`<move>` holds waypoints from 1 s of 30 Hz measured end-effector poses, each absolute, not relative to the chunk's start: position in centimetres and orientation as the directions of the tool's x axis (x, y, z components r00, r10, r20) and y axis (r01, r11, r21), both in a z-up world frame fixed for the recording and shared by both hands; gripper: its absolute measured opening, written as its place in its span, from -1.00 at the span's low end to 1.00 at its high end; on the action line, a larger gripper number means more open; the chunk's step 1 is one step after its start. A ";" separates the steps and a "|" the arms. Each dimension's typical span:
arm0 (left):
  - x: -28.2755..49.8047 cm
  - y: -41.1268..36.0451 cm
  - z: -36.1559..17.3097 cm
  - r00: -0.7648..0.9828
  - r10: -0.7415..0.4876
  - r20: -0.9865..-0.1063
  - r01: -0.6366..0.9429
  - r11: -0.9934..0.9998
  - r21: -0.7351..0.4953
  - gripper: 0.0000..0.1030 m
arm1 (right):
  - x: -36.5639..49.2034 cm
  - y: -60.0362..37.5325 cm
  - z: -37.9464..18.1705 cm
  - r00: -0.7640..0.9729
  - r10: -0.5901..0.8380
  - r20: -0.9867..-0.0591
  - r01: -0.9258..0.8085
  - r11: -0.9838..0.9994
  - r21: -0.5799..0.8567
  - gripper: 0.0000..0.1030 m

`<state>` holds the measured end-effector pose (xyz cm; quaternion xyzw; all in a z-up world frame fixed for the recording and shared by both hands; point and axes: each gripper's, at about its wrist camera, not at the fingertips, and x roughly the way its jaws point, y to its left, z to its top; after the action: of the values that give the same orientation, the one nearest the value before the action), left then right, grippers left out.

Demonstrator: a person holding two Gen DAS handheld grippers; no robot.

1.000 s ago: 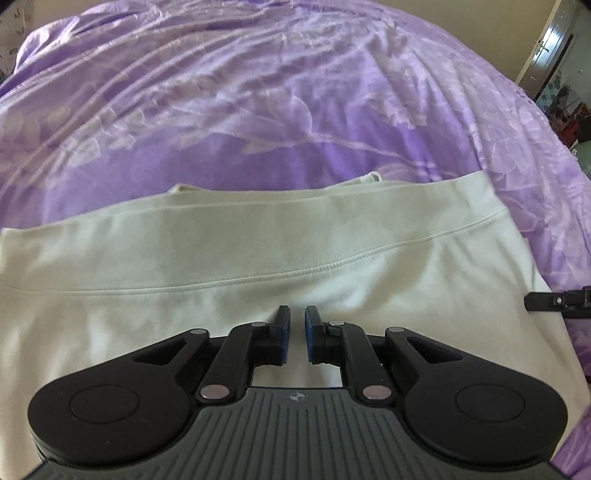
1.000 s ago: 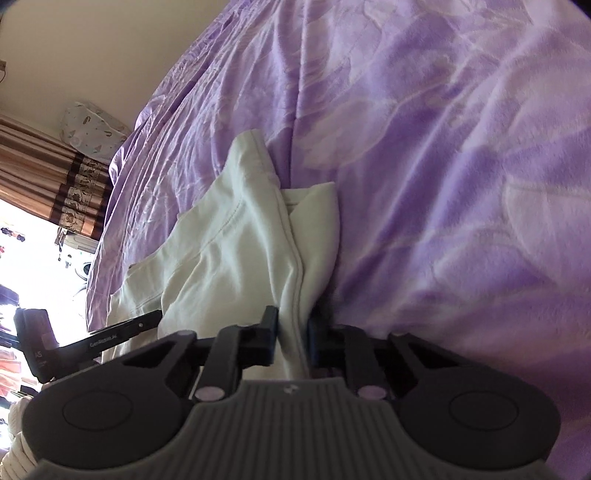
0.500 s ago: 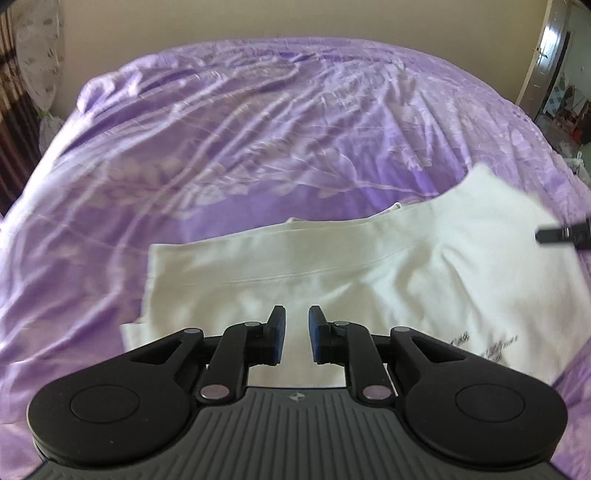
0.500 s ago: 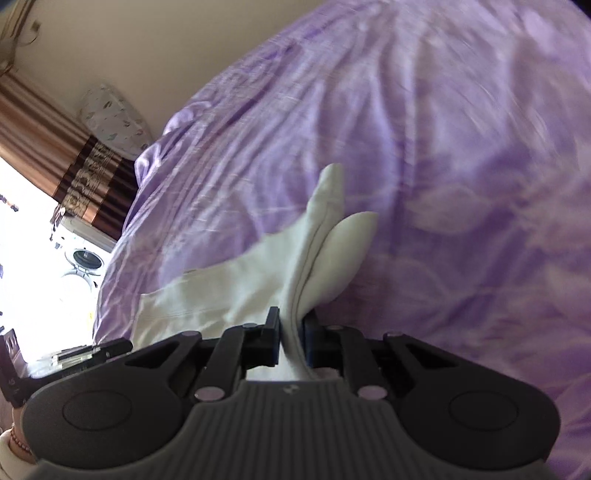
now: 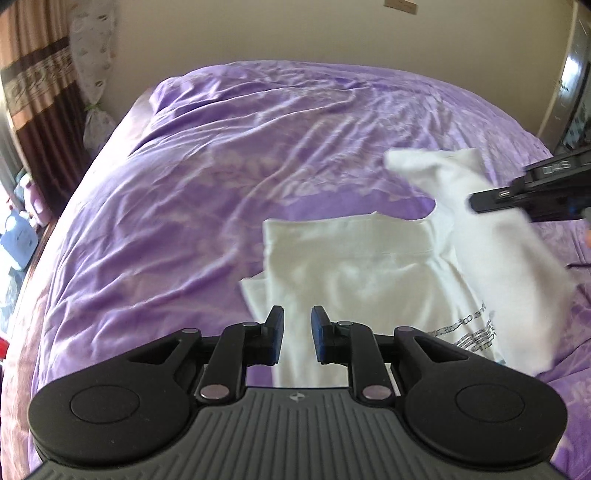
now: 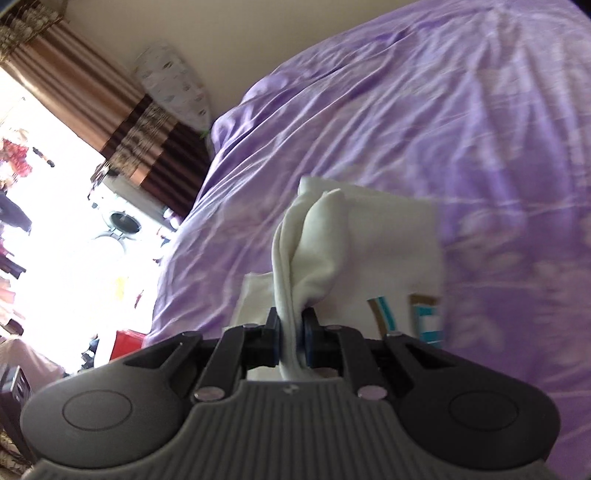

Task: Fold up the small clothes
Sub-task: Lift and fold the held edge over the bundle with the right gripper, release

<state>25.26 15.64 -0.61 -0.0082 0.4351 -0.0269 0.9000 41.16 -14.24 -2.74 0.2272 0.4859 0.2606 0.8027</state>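
A small white garment (image 5: pixel 354 273) with dark printed text lies on the purple bedspread (image 5: pixel 192 206). My left gripper (image 5: pixel 296 334) is open and empty, raised above the garment's near left edge. My right gripper (image 6: pixel 291 341) is shut on a bunched white fold of the garment (image 6: pixel 314 236) and holds it lifted off the bed. In the left wrist view the right gripper's black body (image 5: pixel 532 192) shows at the right with the lifted white cloth (image 5: pixel 491 236) hanging from it. A coloured print (image 6: pixel 424 317) shows on the flat part in the right wrist view.
The bed's left edge (image 5: pixel 74 206) drops to a floor with blue bottles (image 5: pixel 18 232). Brown curtains (image 6: pixel 122 122) and a bright window (image 6: pixel 48 221) stand at the left. A door (image 5: pixel 569 88) is at the far right. A beige wall (image 5: pixel 295 33) is behind the bed.
My left gripper has lifted up and back from the garment, staying open. My right gripper has raised the gripped edge off the bed and carried it over the flat part.
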 end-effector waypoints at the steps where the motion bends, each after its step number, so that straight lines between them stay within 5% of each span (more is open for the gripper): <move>1: 24.9 16.4 -0.9 0.620 -0.058 -0.782 0.035 0.998 -0.046 -0.57 | 41.2 -12.9 -3.0 0.378 0.646 -0.663 -0.204 0.757 0.621 -0.86; 12: 24.2 22.5 -4.7 0.591 -0.108 -0.799 -0.013 0.990 -0.144 -0.56 | 41.1 1.7 -9.4 0.213 0.638 -0.740 -0.242 0.768 0.593 -0.86; 22: 24.6 23.6 -6.1 0.586 -0.151 -0.796 -0.015 0.980 -0.198 -0.56 | 40.0 0.6 -5.4 0.438 0.598 -0.671 -0.262 0.799 0.541 -0.88; 30: 24.4 23.7 -6.0 0.578 -0.140 -0.804 -0.011 0.984 -0.179 -0.53 | 41.1 6.1 -12.0 0.234 0.589 -0.774 -0.269 0.804 0.530 -0.86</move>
<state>24.40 23.66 -5.98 -0.0824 0.4580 -0.0363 0.8844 41.11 6.07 -11.99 0.1445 0.5530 0.2779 0.7721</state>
